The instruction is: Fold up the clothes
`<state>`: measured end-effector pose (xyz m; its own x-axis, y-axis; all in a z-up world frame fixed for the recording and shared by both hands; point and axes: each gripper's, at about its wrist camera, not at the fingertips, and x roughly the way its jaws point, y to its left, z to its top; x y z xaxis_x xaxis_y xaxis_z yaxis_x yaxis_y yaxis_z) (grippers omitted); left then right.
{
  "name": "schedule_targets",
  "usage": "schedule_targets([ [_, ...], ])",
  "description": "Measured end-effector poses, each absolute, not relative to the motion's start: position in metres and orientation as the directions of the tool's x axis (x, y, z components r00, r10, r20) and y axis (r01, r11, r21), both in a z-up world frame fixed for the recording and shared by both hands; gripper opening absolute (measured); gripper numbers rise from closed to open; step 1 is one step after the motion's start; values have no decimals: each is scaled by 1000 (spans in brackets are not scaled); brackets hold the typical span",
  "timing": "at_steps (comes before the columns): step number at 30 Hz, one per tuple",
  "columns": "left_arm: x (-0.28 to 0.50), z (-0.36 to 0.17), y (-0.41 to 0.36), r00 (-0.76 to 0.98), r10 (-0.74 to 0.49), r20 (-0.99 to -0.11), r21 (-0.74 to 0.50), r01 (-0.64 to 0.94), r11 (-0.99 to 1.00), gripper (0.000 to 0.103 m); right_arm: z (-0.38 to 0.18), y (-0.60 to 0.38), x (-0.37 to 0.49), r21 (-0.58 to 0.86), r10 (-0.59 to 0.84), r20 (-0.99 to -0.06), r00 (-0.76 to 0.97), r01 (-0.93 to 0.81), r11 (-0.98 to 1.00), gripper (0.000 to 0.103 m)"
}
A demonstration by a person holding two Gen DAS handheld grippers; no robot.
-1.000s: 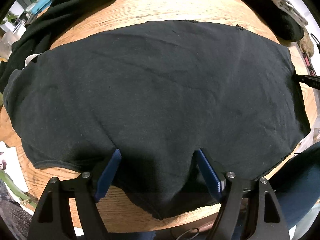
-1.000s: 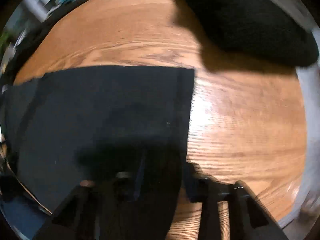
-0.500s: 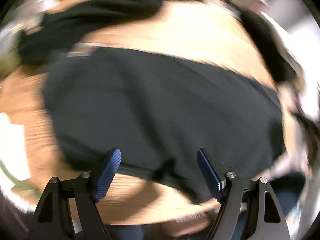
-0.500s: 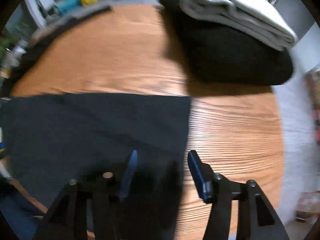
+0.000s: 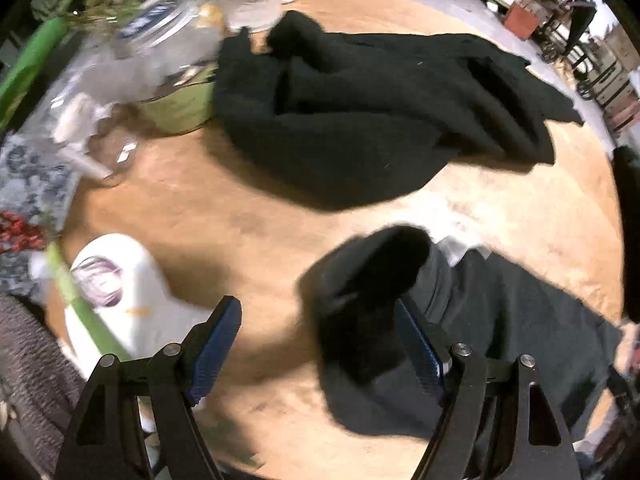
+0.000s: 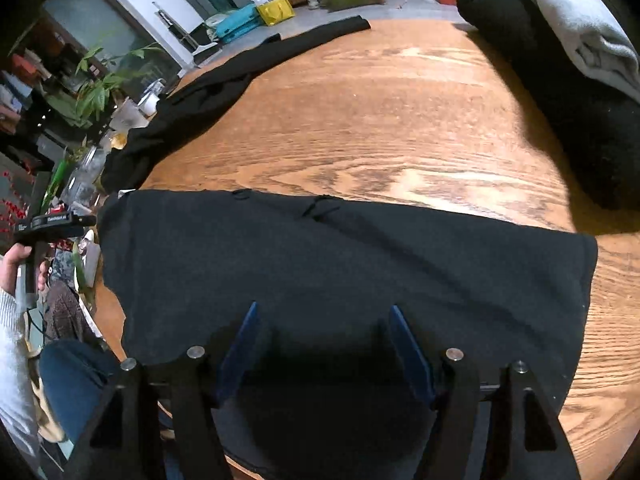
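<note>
Blue-padded fingers of the right gripper [image 6: 322, 344] stand spread above the near edge of a black shirt [image 6: 344, 276] lying flat on the wooden table [image 6: 380, 120]. The left gripper [image 5: 320, 344], fingers also spread and holding nothing, hovers at the shirt's left end. A crumpled black garment [image 5: 376, 112] lies farther off.

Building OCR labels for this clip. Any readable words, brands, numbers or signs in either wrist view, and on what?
None can be read.
Left gripper, seen in the right wrist view: a strip of pale lettering on its body, too small to read.
White paper at the table edge, left wrist view: a purple printed picture and an orange mark, blurred, no legible words.
Yellow bag in the background: no legible print.
</note>
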<state>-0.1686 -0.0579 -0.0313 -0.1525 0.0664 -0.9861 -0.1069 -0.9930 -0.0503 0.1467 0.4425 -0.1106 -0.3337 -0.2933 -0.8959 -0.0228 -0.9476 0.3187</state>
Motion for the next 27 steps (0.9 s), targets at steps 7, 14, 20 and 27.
schedule_targets([
  [7,-201,-47,-19,-116,-12,-993,30,-152,-988,79,-122,452,148,302,-272,-911,-312,-53,-952,72],
  [14,-200,-33,-2,-170,-116,-979,146,-178,-973,79,-126,460,154,281,-245,-918,-311,-78,-956,74],
  [20,-195,-22,2,-146,-52,-988,83,-216,-973,79,-131,457,152,262,-230,-928,-293,-75,-962,74],
  [27,-198,-61,-4,-37,-37,-999,44,-195,-980,79,-131,444,150,247,-225,-931,-288,-43,-968,74],
])
